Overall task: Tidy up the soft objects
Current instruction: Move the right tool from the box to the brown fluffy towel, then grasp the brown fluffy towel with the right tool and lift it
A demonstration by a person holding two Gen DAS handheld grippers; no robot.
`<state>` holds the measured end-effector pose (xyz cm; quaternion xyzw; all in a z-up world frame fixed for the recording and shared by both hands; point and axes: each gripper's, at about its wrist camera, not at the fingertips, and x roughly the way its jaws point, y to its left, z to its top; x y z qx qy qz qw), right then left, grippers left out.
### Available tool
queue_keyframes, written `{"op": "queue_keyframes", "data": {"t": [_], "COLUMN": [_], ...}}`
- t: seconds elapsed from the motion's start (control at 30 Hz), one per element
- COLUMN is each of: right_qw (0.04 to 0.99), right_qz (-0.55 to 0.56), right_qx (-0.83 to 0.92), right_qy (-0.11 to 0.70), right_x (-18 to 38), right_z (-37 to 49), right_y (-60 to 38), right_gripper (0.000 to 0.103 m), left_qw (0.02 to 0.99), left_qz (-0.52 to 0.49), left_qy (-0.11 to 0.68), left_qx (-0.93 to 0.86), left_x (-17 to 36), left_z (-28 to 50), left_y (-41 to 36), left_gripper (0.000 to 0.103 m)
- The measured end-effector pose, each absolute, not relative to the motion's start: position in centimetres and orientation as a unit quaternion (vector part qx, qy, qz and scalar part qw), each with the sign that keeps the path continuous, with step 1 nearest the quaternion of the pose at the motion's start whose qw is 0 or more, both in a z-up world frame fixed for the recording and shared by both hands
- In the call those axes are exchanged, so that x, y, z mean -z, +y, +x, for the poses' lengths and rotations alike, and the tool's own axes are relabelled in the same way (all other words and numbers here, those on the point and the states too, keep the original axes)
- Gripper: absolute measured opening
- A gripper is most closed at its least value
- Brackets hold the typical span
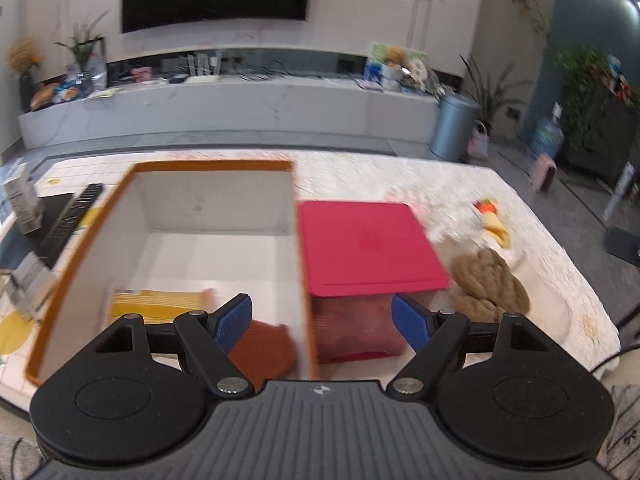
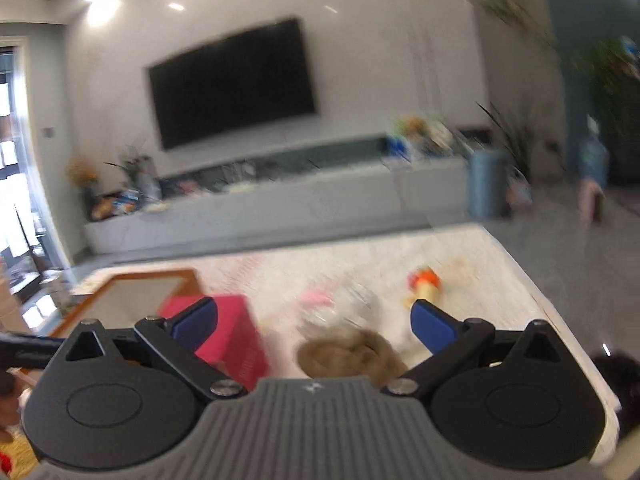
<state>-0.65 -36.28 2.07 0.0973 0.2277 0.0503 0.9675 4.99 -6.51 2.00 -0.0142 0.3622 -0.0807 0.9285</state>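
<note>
An orange-rimmed white box (image 1: pixel 216 200) stands open on the table, with a yellow striped cloth (image 1: pixel 156 306) and a rust-brown soft piece (image 1: pixel 264 348) inside. Beside it sits a red lidded box (image 1: pixel 368 248). My left gripper (image 1: pixel 322 322) hovers open over the wall between the two boxes, holding nothing. A tan knitted plush (image 1: pixel 488 280) lies right of the red box; a white fluffy toy (image 1: pixel 448 220) and a small orange-and-yellow toy (image 1: pixel 494 220) lie further back. My right gripper (image 2: pixel 314 326) is open and empty above the tan plush (image 2: pixel 348 354). The right wrist view is blurred.
A black remote (image 1: pixel 70 216) and small cartons (image 1: pixel 22 204) lie left of the orange box. The table (image 1: pixel 400 176) wears a pale patterned cloth, and its right edge drops to grey floor. A TV wall, a low cabinet and a blue bin (image 1: pixel 454 126) stand beyond.
</note>
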Motion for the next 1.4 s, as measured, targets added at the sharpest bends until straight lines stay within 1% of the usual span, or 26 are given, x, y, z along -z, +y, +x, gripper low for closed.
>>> {"op": "queue_keyframes", "data": {"t": [0.13, 0.3, 0.4, 0.47, 0.63, 0.83, 0.87, 0.9, 0.93, 1.07, 1.2, 1.33, 1.4], "right_qw": [0.95, 0.943, 0.929, 0.911, 0.894, 0.886, 0.889, 0.896, 0.902, 0.894, 0.886, 0.885, 0.887], "right_qz": [0.106, 0.108, 0.13, 0.123, 0.097, 0.169, 0.174, 0.177, 0.178, 0.162, 0.196, 0.213, 0.191], "right_qx": [-0.02, -0.012, -0.017, -0.02, -0.048, -0.018, -0.006, 0.012, 0.03, 0.036, -0.013, -0.014, -0.01], "right_qy": [0.292, 0.313, 0.346, 0.393, 0.434, 0.431, 0.423, 0.407, 0.392, 0.417, 0.421, 0.414, 0.42], "right_x": [-0.3, 1.4, 2.5, 3.2, 3.3, 5.0, 5.3, 5.7, 6.0, 7.7, 8.3, 8.3, 8.7], "right_z": [1.5, 3.0, 5.1, 6.6, 8.6, 8.9, 8.8, 8.6, 8.3, 8.6, 8.7, 9.1, 9.8], "right_y": [-37.3, -37.9, -38.1, -37.7, -36.7, -38.5, -38.8, -39.1, -39.3, -39.9, -39.6, -38.2, -37.2], "right_gripper": [0.1, 0.1, 0.1, 0.1, 0.1, 0.1, 0.099, 0.093, 0.092, 0.092, 0.092, 0.092, 0.097], "left_qw": [0.922, 0.918, 0.914, 0.911, 0.908, 0.903, 0.903, 0.903, 0.903, 0.904, 0.903, 0.903, 0.905], "left_qz": [0.001, 0.031, 0.046, 0.056, 0.061, 0.054, 0.057, 0.06, 0.062, 0.046, 0.03, 0.036, 0.039], "left_qy": [0.376, 0.383, 0.39, 0.393, 0.402, 0.414, 0.413, 0.411, 0.411, 0.414, 0.417, 0.414, 0.408], "left_qx": [0.095, 0.103, 0.105, 0.109, 0.098, 0.104, 0.105, 0.105, 0.104, 0.097, 0.103, 0.106, 0.111], "left_x": [-1.6, -0.9, -0.5, -0.4, 0.2, 1.3, 1.4, 1.5, 1.5, 1.6, 1.5, 1.2, 0.9], "left_z": [5.3, 5.8, 6.0, 6.1, 6.7, 6.7, 6.8, 6.8, 6.8, 7.1, 7.1, 7.0, 6.7], "left_y": [-8.9, -11.2, -12.1, -12.4, -13.0, -12.9, -12.9, -12.8, -12.8, -12.5, -12.1, -12.2, -12.1], "left_gripper": [0.093, 0.093, 0.093, 0.093, 0.093, 0.093, 0.093, 0.093, 0.093, 0.093, 0.093, 0.093, 0.093]}}
